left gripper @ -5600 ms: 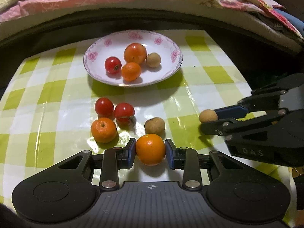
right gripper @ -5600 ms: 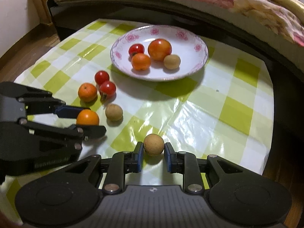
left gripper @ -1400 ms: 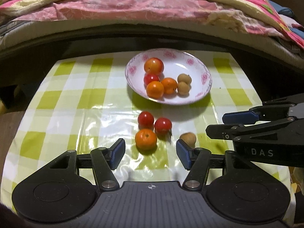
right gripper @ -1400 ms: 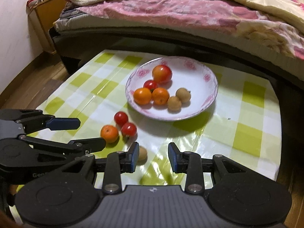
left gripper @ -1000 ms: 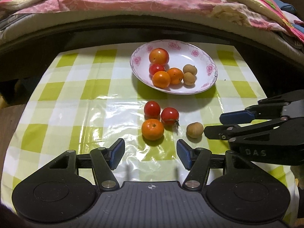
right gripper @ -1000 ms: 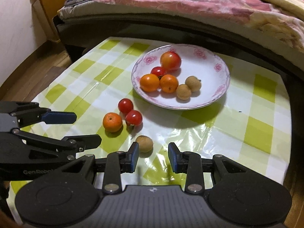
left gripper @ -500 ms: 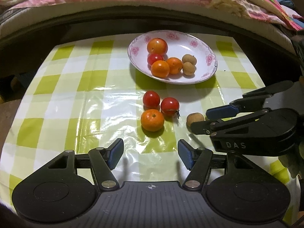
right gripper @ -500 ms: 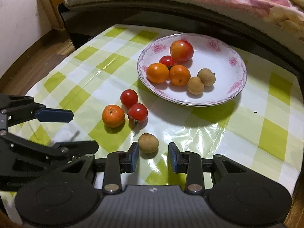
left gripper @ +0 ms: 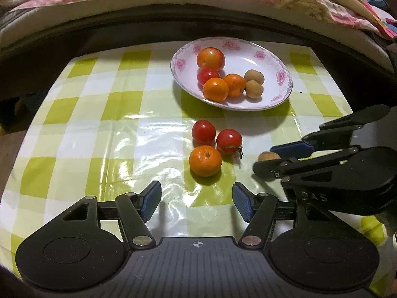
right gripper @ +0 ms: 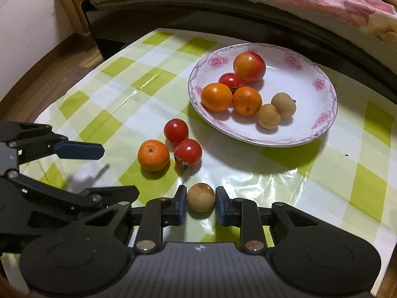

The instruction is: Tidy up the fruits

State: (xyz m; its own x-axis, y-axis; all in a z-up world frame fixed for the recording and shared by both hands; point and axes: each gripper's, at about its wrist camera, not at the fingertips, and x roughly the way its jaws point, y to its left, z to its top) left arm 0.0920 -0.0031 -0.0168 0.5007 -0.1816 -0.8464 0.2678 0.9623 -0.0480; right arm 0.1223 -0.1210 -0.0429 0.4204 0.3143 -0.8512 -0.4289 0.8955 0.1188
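Jaws of the right gripper [right gripper: 200, 204] stand parted around a small round tan longan [right gripper: 200, 197], a narrow gap either side. It sits on the checked cloth nearer than the flowered plate [right gripper: 320, 129]. The left gripper [left gripper: 196, 201] is spread wide, empty, just short of an orange [left gripper: 205, 160].

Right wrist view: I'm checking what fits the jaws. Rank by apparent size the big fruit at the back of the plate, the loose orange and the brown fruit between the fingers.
1. Big reddish fruit on the plate
2. Loose orange
3. Brown fruit at the right gripper; nearest the camera, so it is truly smallest.
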